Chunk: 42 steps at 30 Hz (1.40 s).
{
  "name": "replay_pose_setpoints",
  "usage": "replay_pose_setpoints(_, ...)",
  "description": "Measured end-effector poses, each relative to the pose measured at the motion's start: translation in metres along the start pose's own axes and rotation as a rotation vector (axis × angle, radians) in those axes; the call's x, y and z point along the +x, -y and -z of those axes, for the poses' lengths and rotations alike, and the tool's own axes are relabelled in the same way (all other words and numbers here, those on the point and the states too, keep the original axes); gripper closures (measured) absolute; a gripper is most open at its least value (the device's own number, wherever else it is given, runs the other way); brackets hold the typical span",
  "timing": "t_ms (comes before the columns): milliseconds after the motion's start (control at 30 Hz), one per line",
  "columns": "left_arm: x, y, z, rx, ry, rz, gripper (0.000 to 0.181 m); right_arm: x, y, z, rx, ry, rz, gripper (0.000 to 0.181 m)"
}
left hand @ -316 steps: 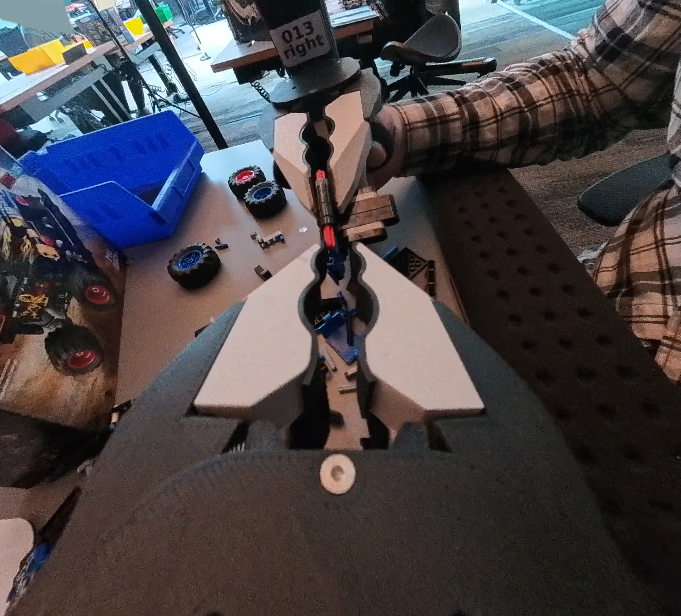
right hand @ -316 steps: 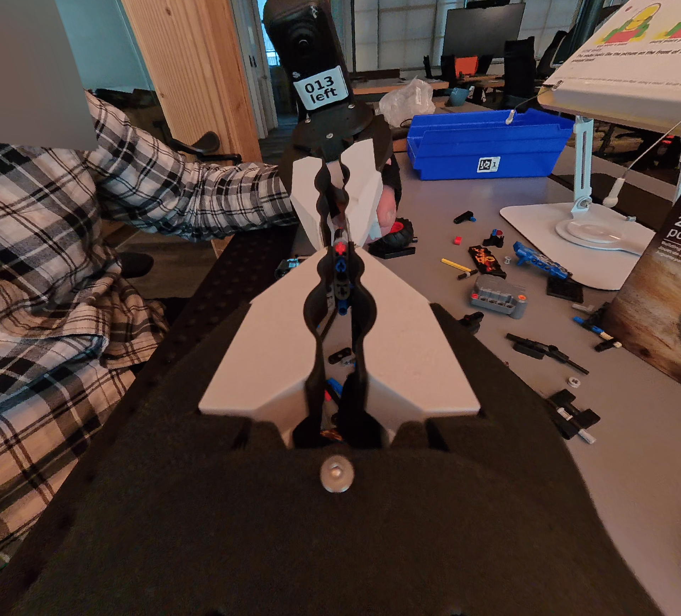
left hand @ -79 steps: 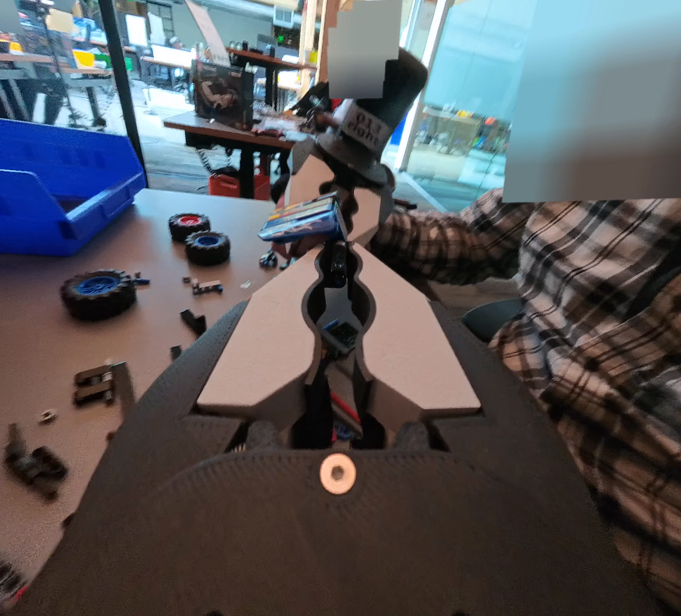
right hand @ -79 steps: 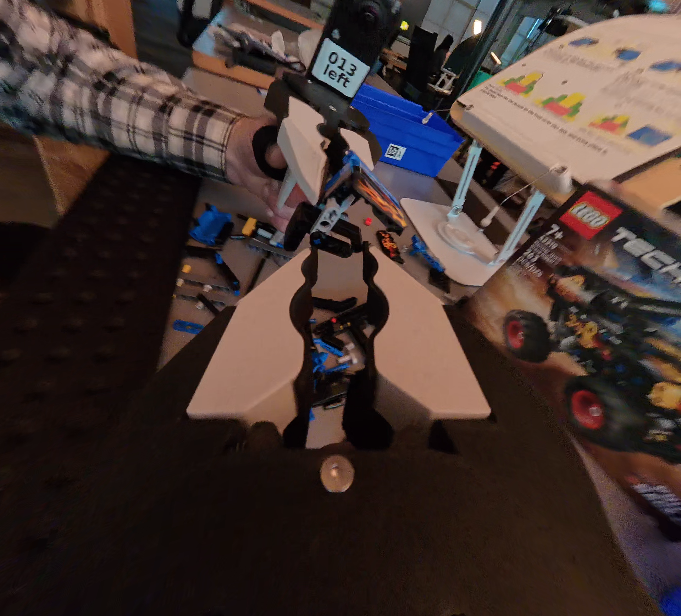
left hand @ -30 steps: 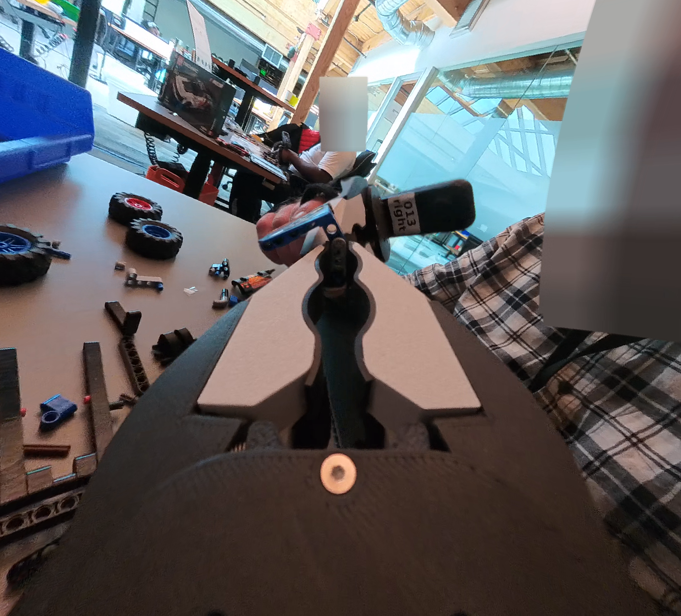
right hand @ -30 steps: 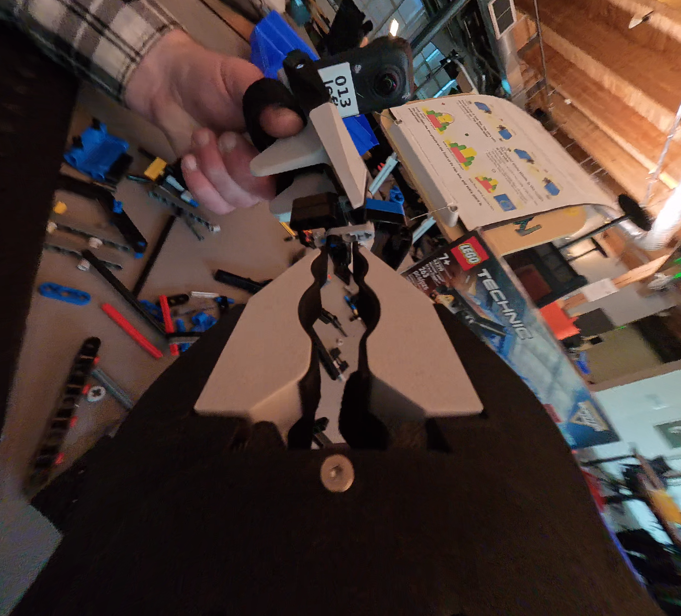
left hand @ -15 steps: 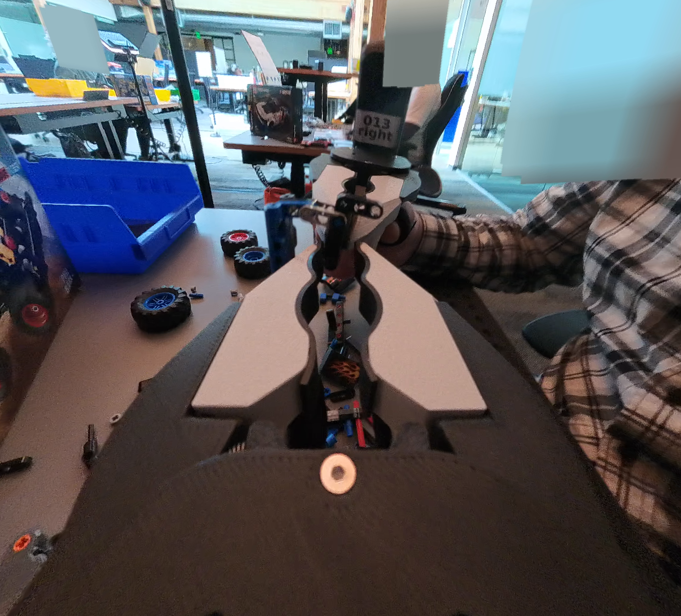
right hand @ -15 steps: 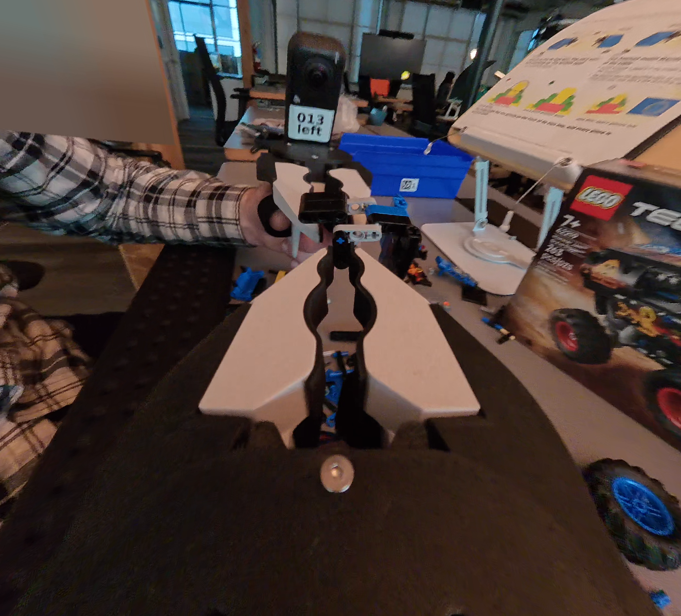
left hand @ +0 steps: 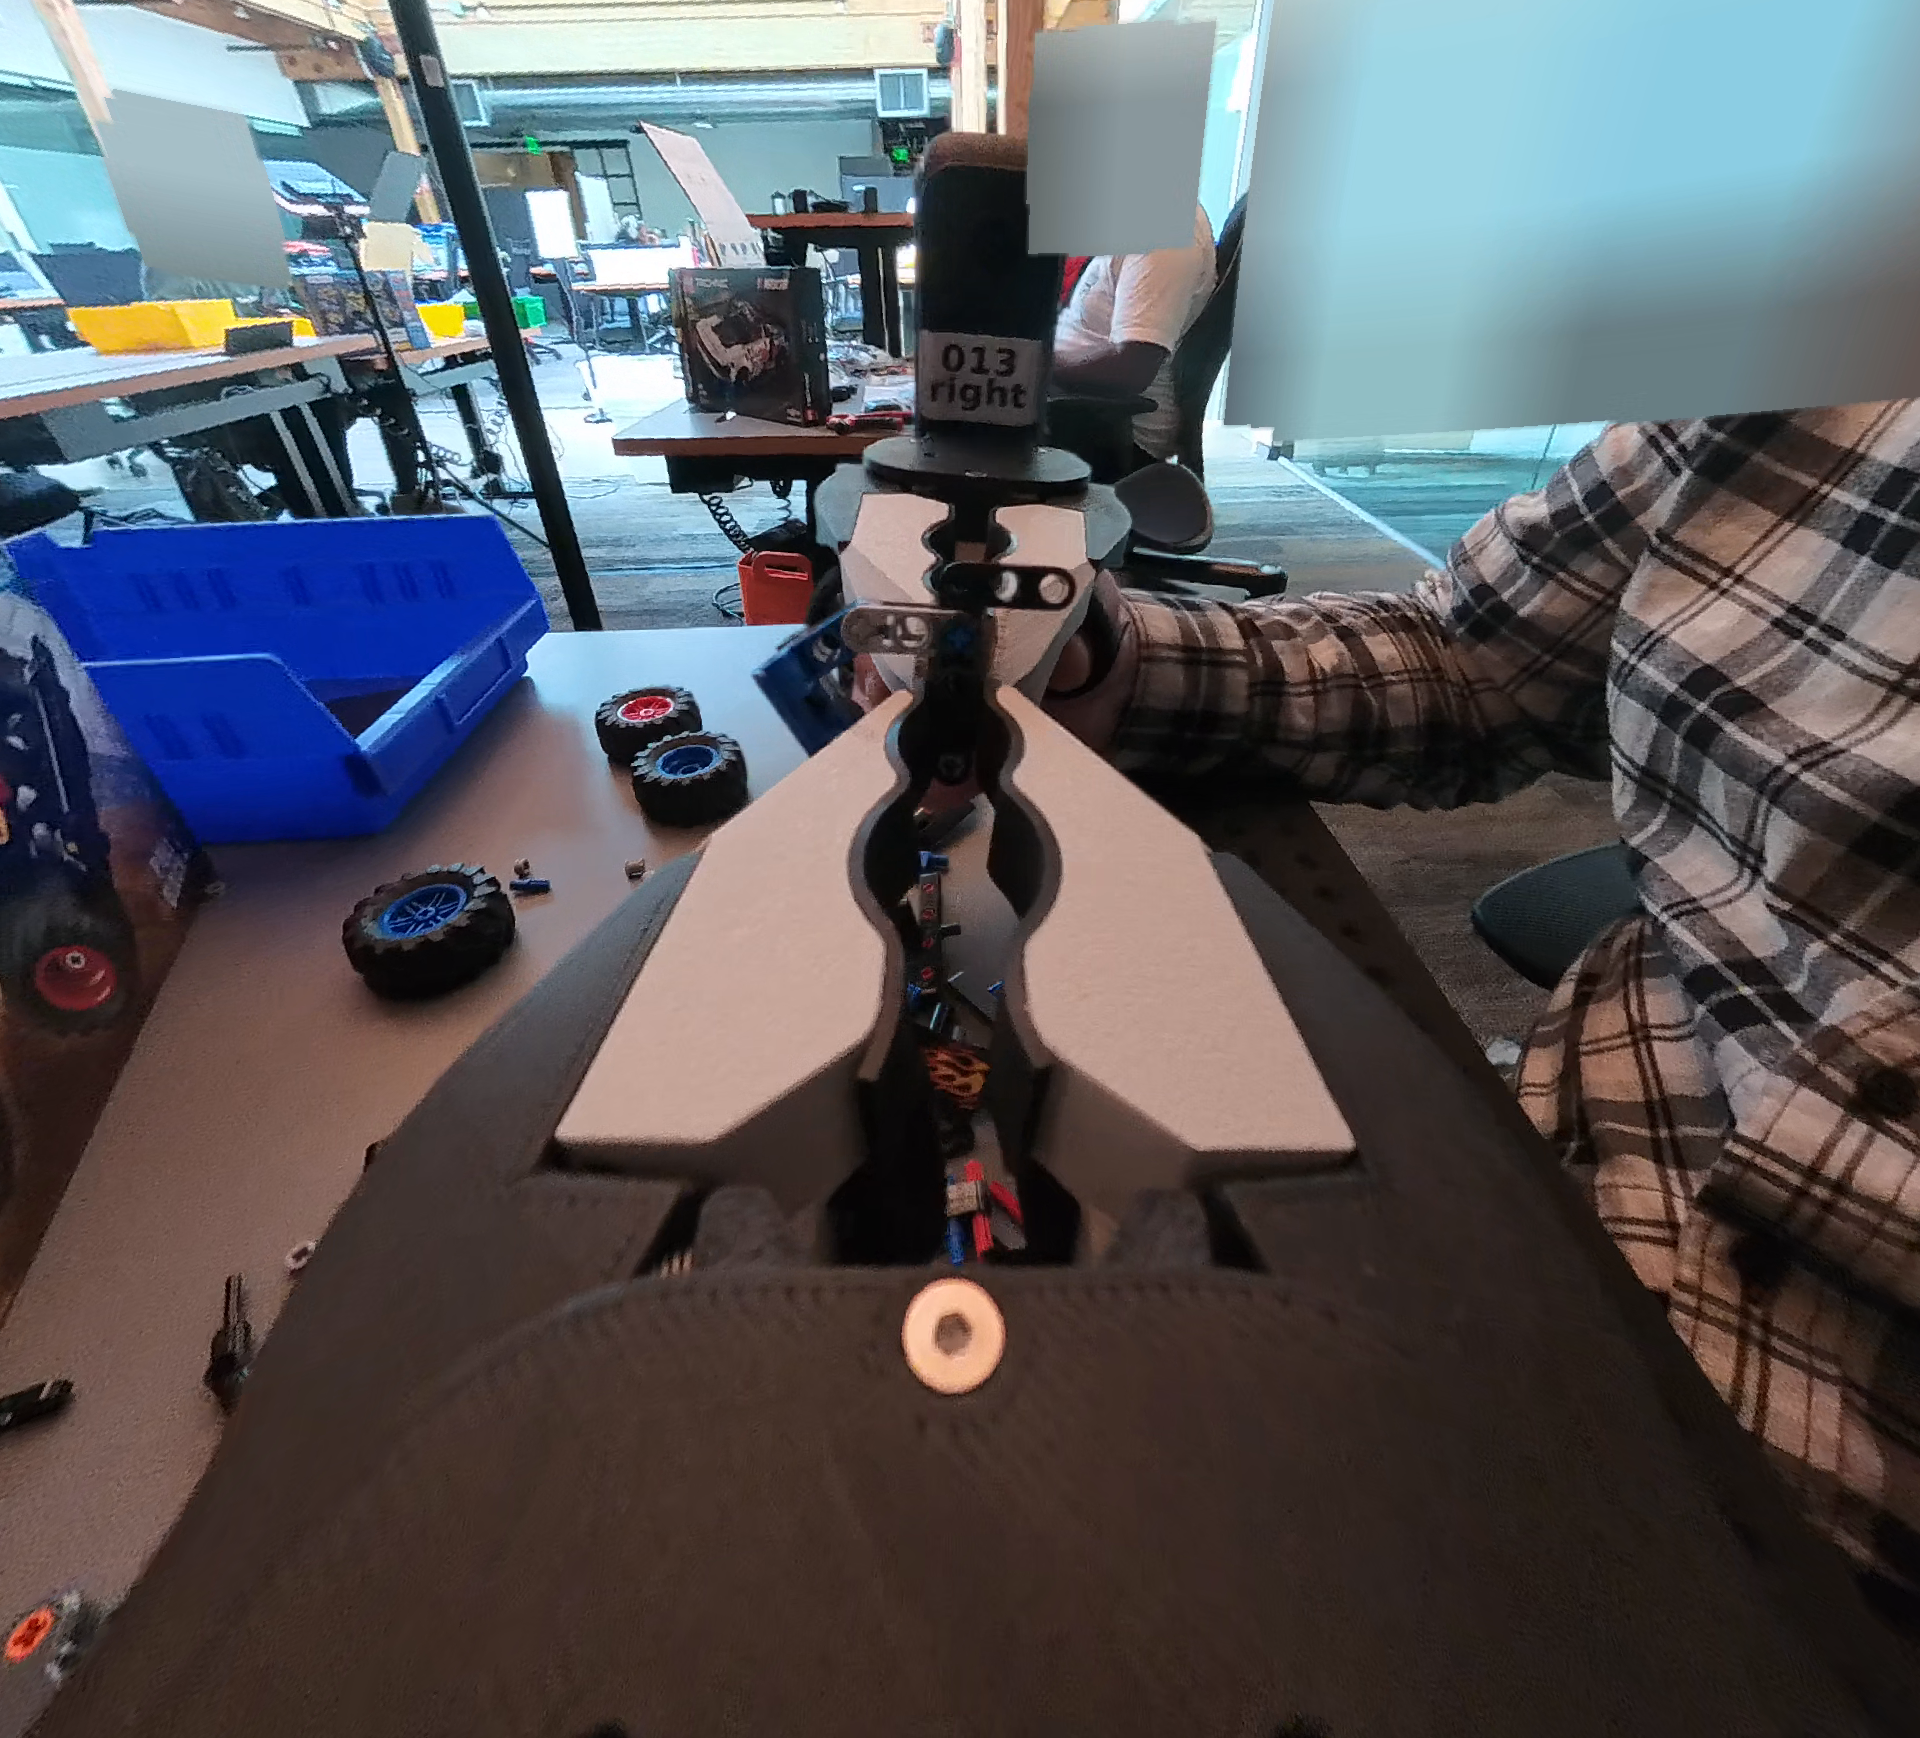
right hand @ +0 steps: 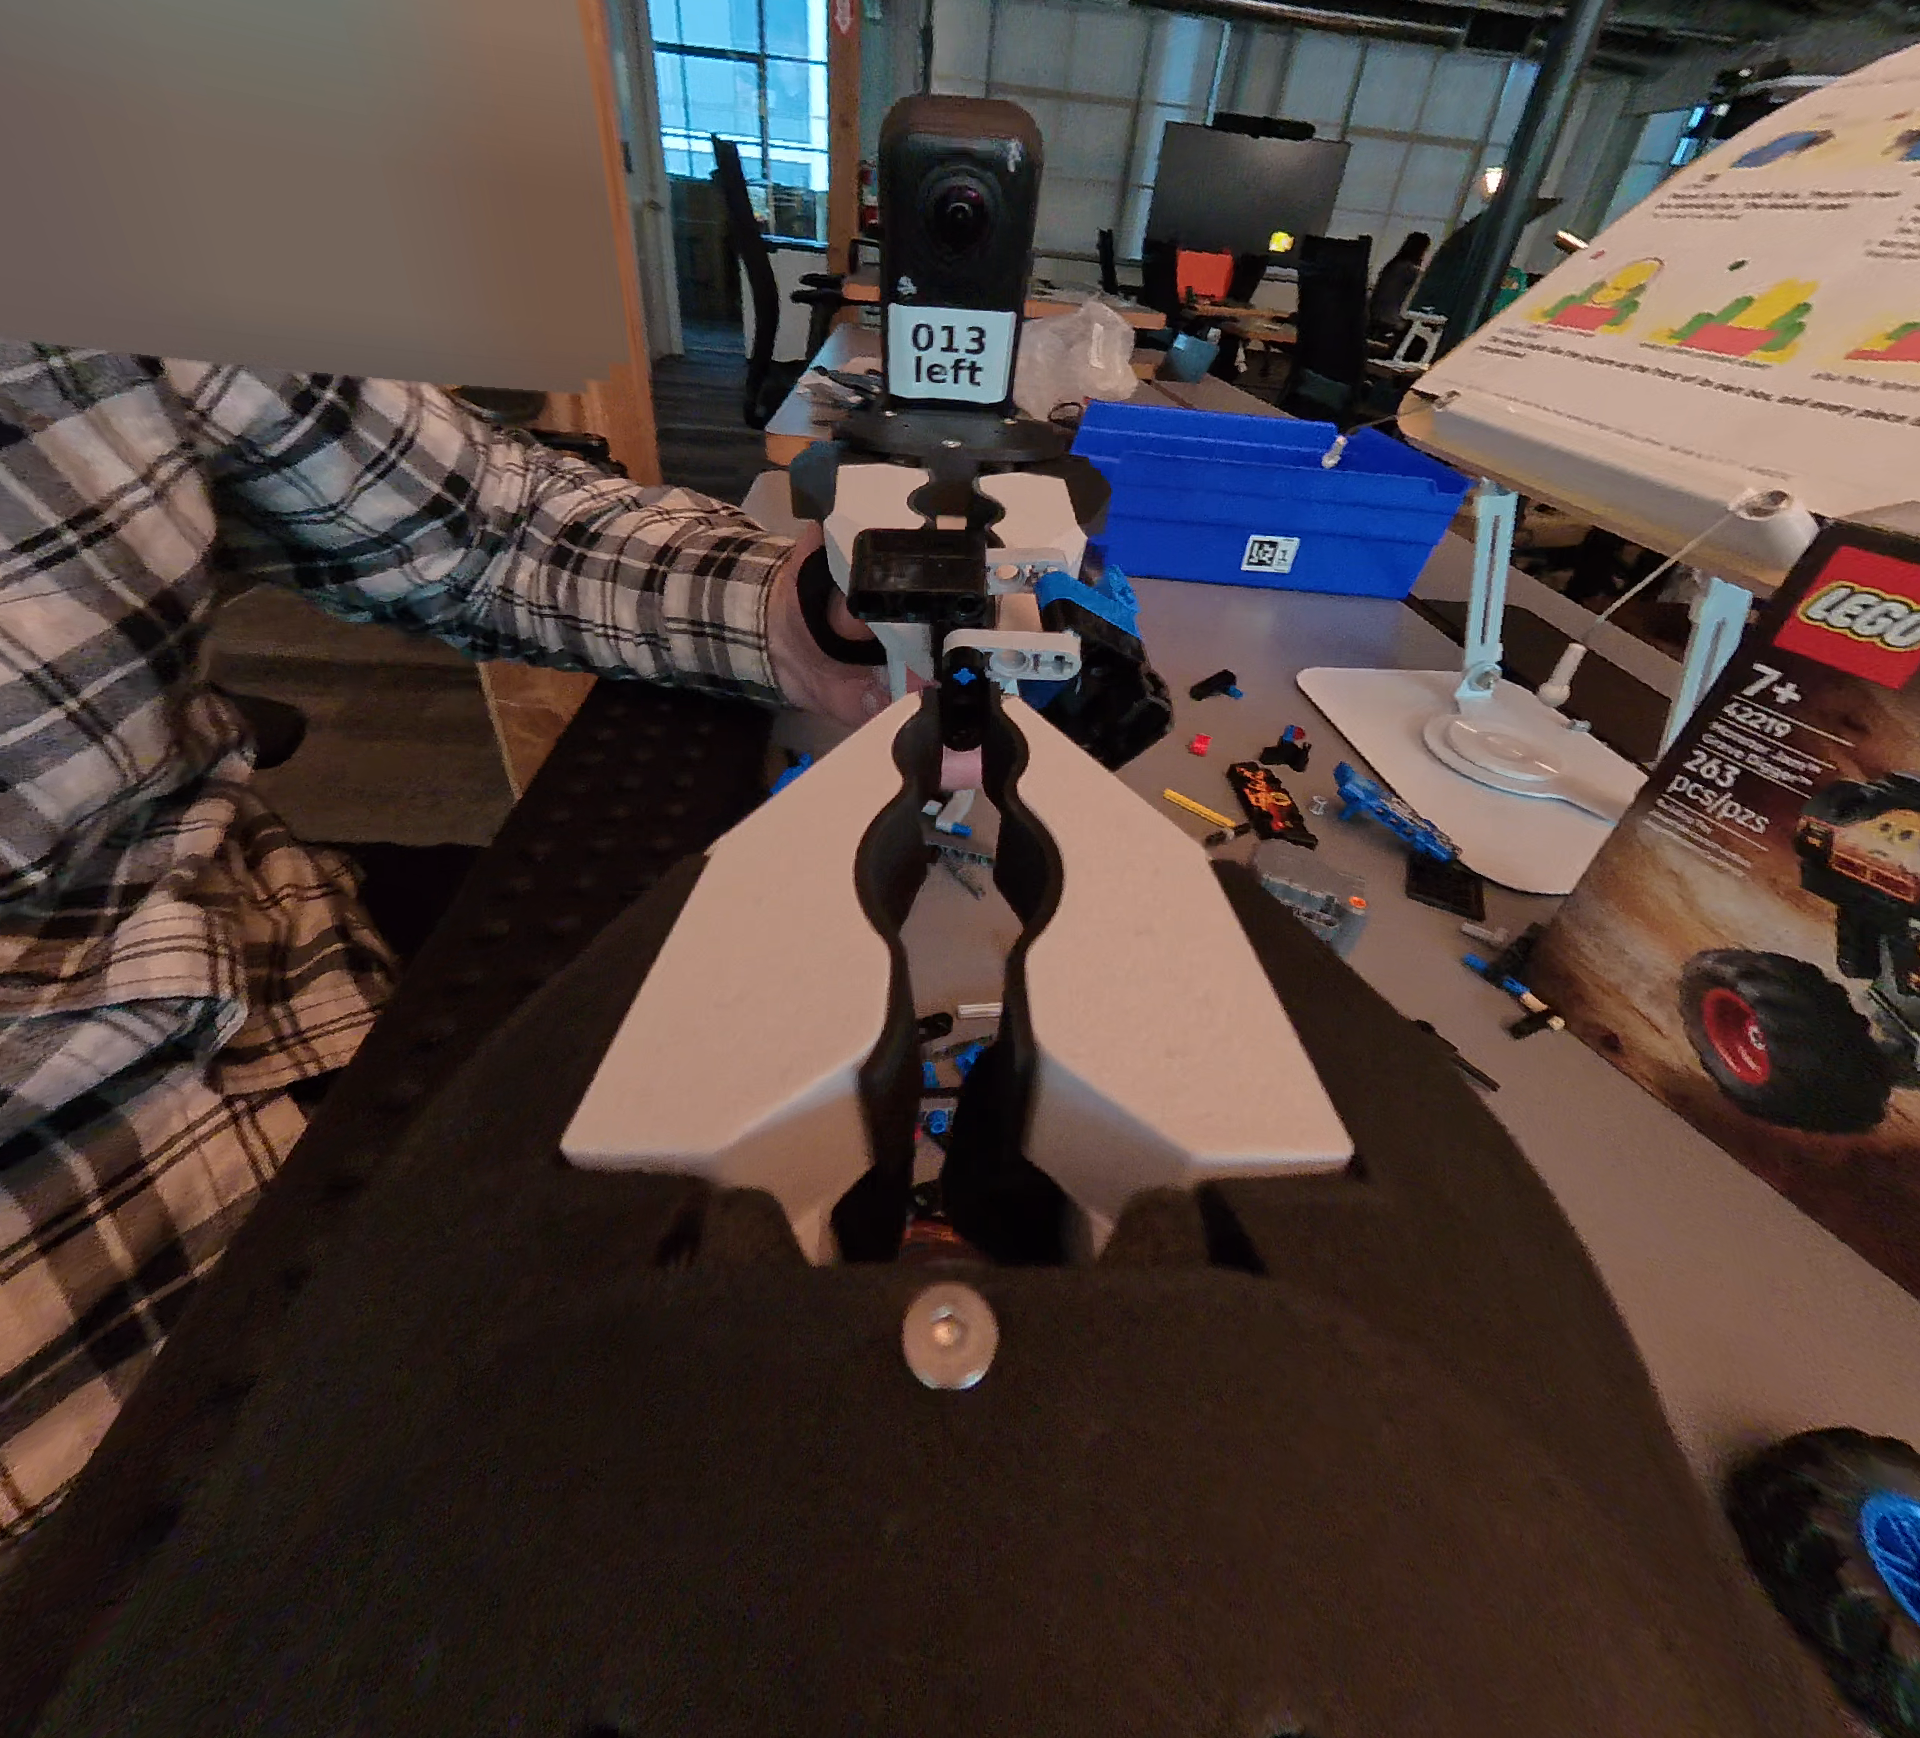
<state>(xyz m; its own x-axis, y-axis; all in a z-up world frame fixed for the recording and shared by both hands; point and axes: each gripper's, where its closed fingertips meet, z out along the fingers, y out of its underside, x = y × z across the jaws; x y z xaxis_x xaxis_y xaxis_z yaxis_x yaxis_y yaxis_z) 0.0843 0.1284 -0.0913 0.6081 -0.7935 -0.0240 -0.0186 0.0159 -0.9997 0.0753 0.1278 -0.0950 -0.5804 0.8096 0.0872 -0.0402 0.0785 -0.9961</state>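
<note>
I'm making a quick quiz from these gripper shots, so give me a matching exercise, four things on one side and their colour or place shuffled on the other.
Things:
1. storage bin
2. nearest loose wheel
3. left gripper
4. page stand

Descriptions:
A. white, on the table right of the grippers in the right wrist view
B. blue all over
C. black tyre, blue hub
D. shut on a small brick assembly

Pairs: 1-B, 2-C, 3-D, 4-A
</note>
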Motion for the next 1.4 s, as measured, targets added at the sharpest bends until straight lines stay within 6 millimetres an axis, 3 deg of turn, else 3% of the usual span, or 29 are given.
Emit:
replay_pose_setpoints(33,0.001,0.002,0.001,0.006,-0.005,-0.001,0.176,-0.002,0.001,0.001,0.004,0.009,0.005,0.176)
replay_pose_setpoints(67,-0.005,0.019,0.015,0.109,0.003,0.048,0.176,0.002,0.003,0.009,0.031,-0.002,-0.006,0.176)
replay_pose_setpoints(100,-0.019,0.044,0.041,0.235,0.035,0.114,0.176,0.015,0.004,0.025,0.061,-0.050,-0.033,0.176)
replay_pose_setpoints(133,-0.028,0.050,0.058,0.235,0.080,0.067,0.177,0.024,0.008,0.040,0.101,-0.082,-0.060,0.177)
replay_pose_setpoints(167,-0.028,0.043,0.060,0.185,0.088,0.043,0.176,0.022,0.006,0.041,0.083,-0.080,-0.049,0.177)
replay_pose_setpoints(267,-0.022,0.023,0.041,0.100,0.049,0.057,0.176,0.015,-0.032,0.008,-0.142,-0.051,-0.005,0.176)
replay_pose_setpoints(400,-0.038,0.000,0.048,0.025,0.060,0.135,0.177,0.013,-0.046,0.009,-0.167,-0.004,-0.091,0.176)
replay_pose_setpoints(667,-0.030,-0.037,0.031,-0.152,-0.003,0.202,0.177,0.005,-0.096,0.000,-0.425,0.021,-0.076,0.174)
replay_pose_setpoints(733,-0.030,-0.039,0.028,-0.150,-0.004,0.206,0.177,0.005,-0.109,-0.002,-0.491,0.016,-0.070,0.152)
replay_pose_setpoints(800,-0.029,-0.039,0.026,-0.146,-0.008,0.203,0.176,0.014,-0.100,-0.004,-0.469,-0.044,-0.023,0.146)
replay_pose_setpoints(900,-0.026,-0.037,0.022,-0.128,-0.024,0.213,0.176,0.023,-0.062,-0.008,-0.316,-0.118,0.022,0.147)
replay_pose_setpoints(967,-0.025,-0.038,0.017,-0.120,-0.021,0.198,0.176,0.028,-0.043,-0.012,-0.221,-0.134,-0.042,0.159)
replay_pose_setpoints(1000,-0.025,-0.034,0.015,-0.095,-0.019,0.203,0.176,0.028,-0.040,-0.015,-0.197,-0.118,-0.086,0.158)
replay_pose_setpoints(1033,-0.026,-0.030,0.014,-0.067,-0.011,0.204,0.176,0.025,-0.037,-0.016,-0.175,-0.086,-0.115,0.168)
replay_pose_setpoints(1133,-0.027,-0.025,0.011,-0.014,-0.001,0.191,0.176,0.023,-0.027,-0.018,-0.092,-0.045,-0.201,0.164)
replay_pose_setpoints(1400,-0.028,-0.013,0.011,0.018,0.034,0.129,0.170,0.024,-0.017,-0.010,0.004,0.008,-0.256,0.176)
